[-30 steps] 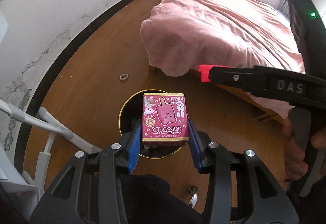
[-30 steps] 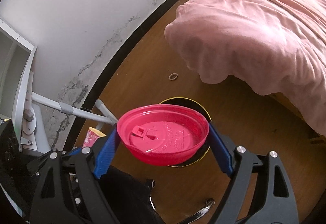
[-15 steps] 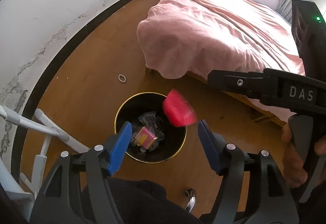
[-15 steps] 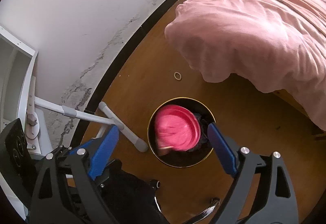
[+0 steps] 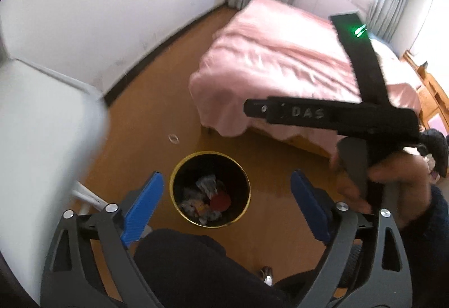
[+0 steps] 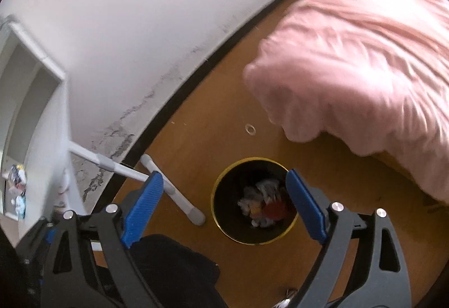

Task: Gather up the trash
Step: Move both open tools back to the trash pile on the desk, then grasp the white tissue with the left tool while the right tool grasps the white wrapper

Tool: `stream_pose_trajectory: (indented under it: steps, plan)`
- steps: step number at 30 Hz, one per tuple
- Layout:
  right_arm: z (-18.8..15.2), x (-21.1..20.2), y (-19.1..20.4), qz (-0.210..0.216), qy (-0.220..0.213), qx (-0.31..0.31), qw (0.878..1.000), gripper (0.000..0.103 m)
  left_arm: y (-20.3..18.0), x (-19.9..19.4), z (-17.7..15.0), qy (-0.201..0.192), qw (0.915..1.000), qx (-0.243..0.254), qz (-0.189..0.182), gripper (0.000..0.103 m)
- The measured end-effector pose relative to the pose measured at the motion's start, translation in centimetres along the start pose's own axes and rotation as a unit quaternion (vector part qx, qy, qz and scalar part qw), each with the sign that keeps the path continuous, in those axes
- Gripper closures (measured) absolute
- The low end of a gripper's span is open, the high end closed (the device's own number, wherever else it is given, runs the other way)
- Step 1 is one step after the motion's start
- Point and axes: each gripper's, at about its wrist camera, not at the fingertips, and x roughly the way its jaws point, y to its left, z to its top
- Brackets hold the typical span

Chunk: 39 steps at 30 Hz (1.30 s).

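Both things I was carrying a second ago, the pink carton and the red lid, have left my grippers and now lie in the trash bin point(image 5: 179, 190) among crumpled paper; the red lid point(image 5: 220, 200) shows on the right side of the heap, and a pink-and-yellow scrap beside it may be the carton, though I cannot tell for sure. My left gripper point(image 5: 227, 207) hangs above the bin, spread wide with nothing between its blue pads. My right gripper point(image 6: 224, 207) is just as wide open and empty, also over the bin. The bin stands on the wooden floor point(image 6: 213, 123) near the pink bed point(image 6: 364, 61), with a small ring point(image 6: 250, 129) lying on the floor between them.
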Motion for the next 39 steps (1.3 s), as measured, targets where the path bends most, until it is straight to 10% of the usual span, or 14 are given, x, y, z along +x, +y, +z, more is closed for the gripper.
stream_pose_trajectory:
  steps: [7, 16, 20, 28, 33, 39]
  plan:
    - [-0.3, -2.1, 10.9, 0.069, -0.015, -0.101, 0.992, 0.017, 8.5, -11.6, -3.3, -0.07, 0.9896, -0.053, 0.114, 0.012]
    - [-3.5, -0.9, 27.3, 0.164, 0.019, -0.245, 0.955, 0.017, 24.8, -22.0, -12.0, -0.072, 0.934, -0.202, 0.286, 0.012]
    - [-4.4, 0.1, 33.6, 0.194, 0.029, -0.296, 0.935, 0.017, 29.3, -23.2, -14.4, -0.067, 0.9204, -0.249, 0.294, 0.012]
    - [-5.7, 1.3, 42.5, 0.222, 0.039, -0.363, 0.904, 0.017, 33.8, -21.1, -13.9, -0.048, 0.9204, -0.262, 0.287, 0.013]
    - [-6.4, 2.2, 46.0, 0.228, 0.036, -0.401, 0.887, 0.017, 33.6, -22.3, -14.7, -0.049, 0.9199, -0.272, 0.278, 0.08]
    - [-9.6, 3.9, 51.7, 0.238, 0.043, -0.48, 0.843, 0.026, 31.8, -26.7, -18.6, -0.07, 0.9089, -0.279, 0.302, 0.081]
